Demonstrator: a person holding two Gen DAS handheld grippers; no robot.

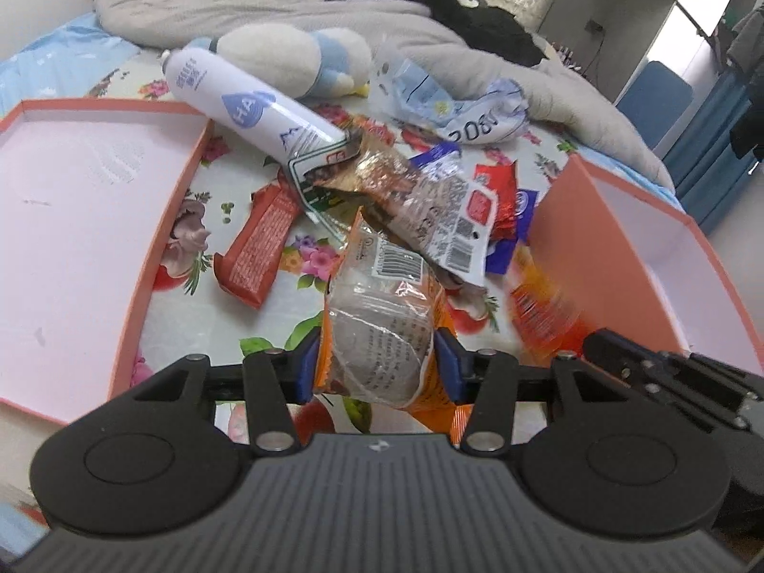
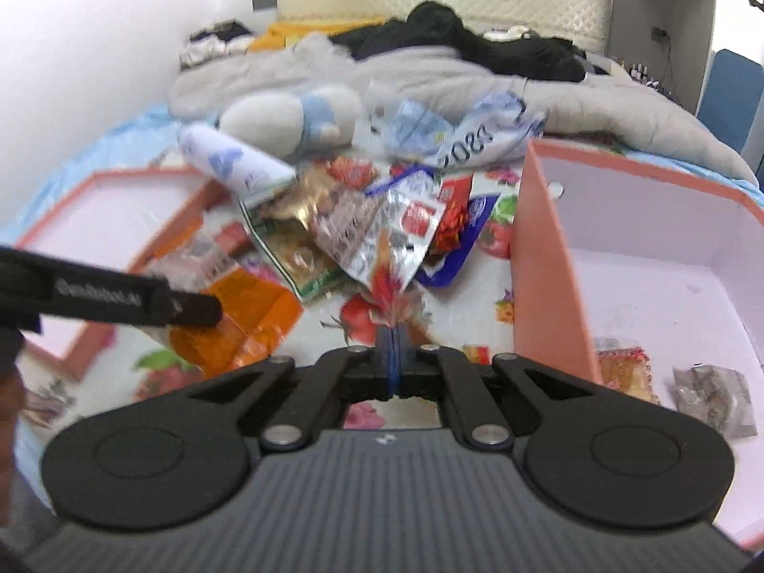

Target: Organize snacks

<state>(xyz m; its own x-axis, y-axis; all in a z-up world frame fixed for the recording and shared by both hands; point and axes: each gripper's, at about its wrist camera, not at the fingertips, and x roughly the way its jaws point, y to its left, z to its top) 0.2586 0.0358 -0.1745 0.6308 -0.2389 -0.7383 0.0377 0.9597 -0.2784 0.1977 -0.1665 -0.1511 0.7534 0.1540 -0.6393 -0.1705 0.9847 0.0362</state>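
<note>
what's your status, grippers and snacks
Left gripper shut on orange snack pack. Right gripper shut on red wrapper. Pink box close right, snack pile ahead.

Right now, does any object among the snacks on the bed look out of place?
Yes. A white spray bottle lies on its side at the far edge of the snack pile, its end resting on a wrapper. It looks like a toiletry, not a snack. A plush toy lies just behind it.

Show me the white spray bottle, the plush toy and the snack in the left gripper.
White spray bottle (image 1: 248, 107), left wrist view: label.
Plush toy (image 1: 286, 55), left wrist view: white body.
Orange snack packet (image 1: 382, 334), left wrist view: clear window.
</note>
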